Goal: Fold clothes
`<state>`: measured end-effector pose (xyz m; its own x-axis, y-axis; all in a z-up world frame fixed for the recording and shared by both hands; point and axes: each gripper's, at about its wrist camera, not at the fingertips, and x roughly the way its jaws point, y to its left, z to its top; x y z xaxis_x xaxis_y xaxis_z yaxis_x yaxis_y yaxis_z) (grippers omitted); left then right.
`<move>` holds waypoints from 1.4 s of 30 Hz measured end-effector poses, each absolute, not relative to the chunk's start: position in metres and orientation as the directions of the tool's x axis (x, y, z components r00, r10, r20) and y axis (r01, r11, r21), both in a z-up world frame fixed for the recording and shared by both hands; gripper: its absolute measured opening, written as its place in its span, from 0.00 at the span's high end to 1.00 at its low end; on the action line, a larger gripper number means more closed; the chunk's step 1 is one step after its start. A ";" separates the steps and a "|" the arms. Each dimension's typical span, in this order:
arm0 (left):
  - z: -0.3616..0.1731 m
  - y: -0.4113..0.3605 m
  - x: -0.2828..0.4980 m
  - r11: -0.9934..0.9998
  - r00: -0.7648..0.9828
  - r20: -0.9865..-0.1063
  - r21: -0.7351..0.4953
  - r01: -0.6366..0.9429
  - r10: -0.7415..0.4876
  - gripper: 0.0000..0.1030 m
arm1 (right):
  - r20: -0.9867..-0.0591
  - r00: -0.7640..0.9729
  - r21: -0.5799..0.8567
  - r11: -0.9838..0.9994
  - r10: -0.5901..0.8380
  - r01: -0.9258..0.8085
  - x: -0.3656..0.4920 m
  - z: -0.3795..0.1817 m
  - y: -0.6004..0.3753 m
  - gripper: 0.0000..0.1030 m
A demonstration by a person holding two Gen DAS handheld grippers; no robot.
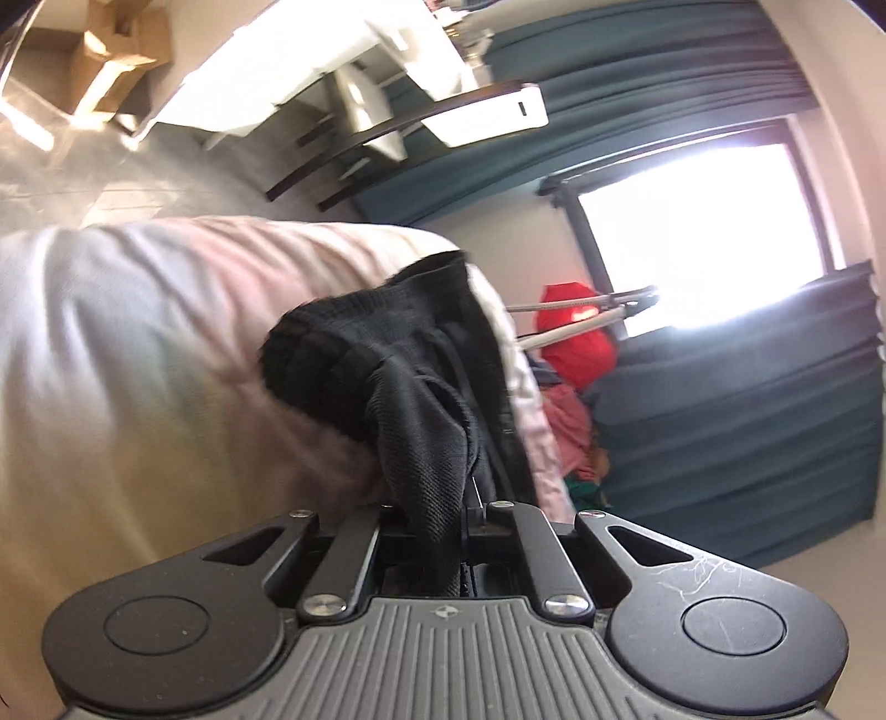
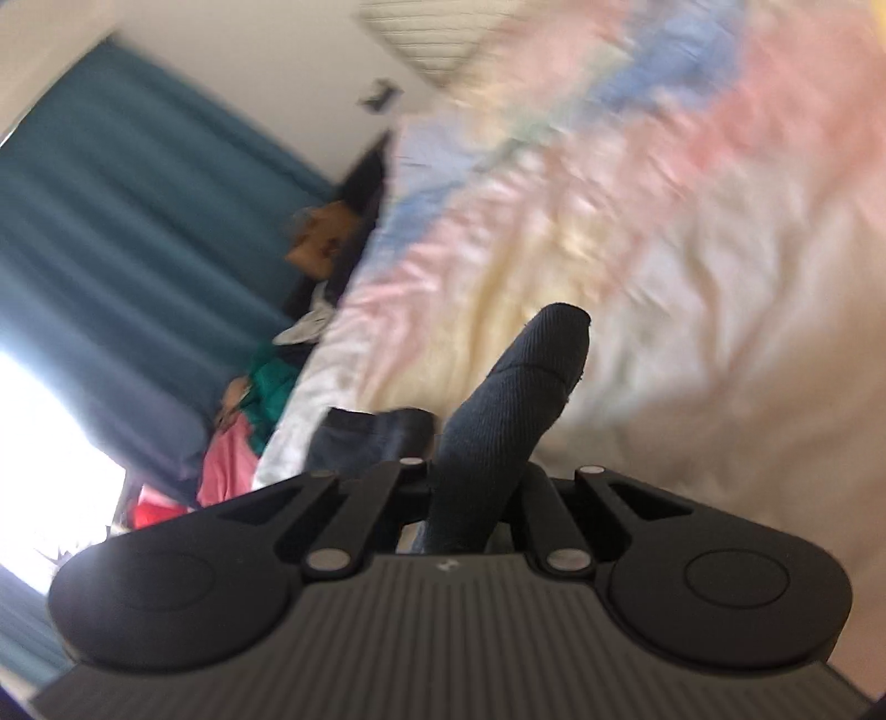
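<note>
A black knit garment [image 1: 382,365] bunches up over the pale pastel bedspread [image 1: 138,343]. My left gripper [image 1: 443,515] is shut on a fold of it, and the cloth hides the fingertips. In the right wrist view, a dark ribbed strip of the same kind of cloth [image 2: 515,399] stands up from between the jaws of my right gripper [image 2: 470,498], which is shut on it. Behind it lies the pastel bedspread [image 2: 637,221], blurred by motion.
Teal curtains [image 1: 720,421] and a bright window [image 1: 703,221] stand beyond the bed. A heap of red, pink and green clothes [image 1: 570,354] lies at the bed's far side, with the same heap [image 2: 238,443] in the right wrist view. A chair [image 1: 421,127] and a cardboard box [image 1: 116,50] stand further off.
</note>
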<state>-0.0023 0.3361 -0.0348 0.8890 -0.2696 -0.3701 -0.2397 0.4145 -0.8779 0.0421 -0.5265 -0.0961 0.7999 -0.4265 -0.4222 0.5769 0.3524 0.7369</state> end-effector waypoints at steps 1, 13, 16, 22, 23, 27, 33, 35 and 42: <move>-0.026 0.335 0.001 0.413 0.892 -0.364 -0.880 -0.234 -0.269 0.93 | -0.414 0.804 0.730 0.372 -0.426 0.573 0.046 -0.088 -0.529 0.95; 0.037 0.282 0.244 0.485 0.857 -0.476 -0.807 -0.336 -0.199 0.92 | -0.469 0.759 0.555 0.517 -0.452 0.651 0.250 -0.034 -0.562 0.95; 0.018 0.268 0.330 0.530 0.821 -0.548 -0.750 -0.397 -0.160 0.92 | -0.526 0.705 0.439 0.559 -0.475 0.704 0.322 -0.053 -0.565 0.95; -0.056 0.250 0.449 0.621 0.741 -0.665 -0.620 -0.480 -0.090 0.91 | -0.603 0.625 0.269 0.611 -0.495 0.744 0.423 -0.112 -0.566 0.94; -0.063 0.247 0.457 0.640 0.733 -0.675 -0.601 -0.479 -0.084 0.91 | -0.612 0.618 0.262 0.611 -0.493 0.747 0.431 -0.121 -0.566 0.94; -0.076 0.240 0.476 0.694 0.717 -0.692 -0.555 -0.459 -0.080 0.85 | -0.607 0.652 0.340 0.592 -0.455 0.730 0.434 -0.143 -0.570 0.92; -0.054 0.242 0.447 0.738 0.765 -0.628 -0.582 -0.341 -0.141 0.54 | -0.585 0.735 0.509 0.550 -0.343 0.662 0.399 -0.137 -0.579 0.73; -0.042 0.245 0.423 0.743 0.793 -0.590 -0.597 -0.302 -0.151 0.39 | -0.557 0.756 0.521 0.565 -0.343 0.640 0.376 -0.126 -0.575 0.52; -0.029 0.261 0.307 0.687 0.820 -0.540 -0.669 -0.283 -0.189 0.21 | -0.512 0.816 0.647 0.504 -0.270 0.573 0.275 -0.118 -0.571 0.37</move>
<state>0.3069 0.2610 -0.0292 0.8203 -0.1885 -0.5399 -0.2825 0.6873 -0.6692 0.2755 -0.5714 -0.1178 0.8156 -0.2698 -0.5119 0.5726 0.5037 0.6468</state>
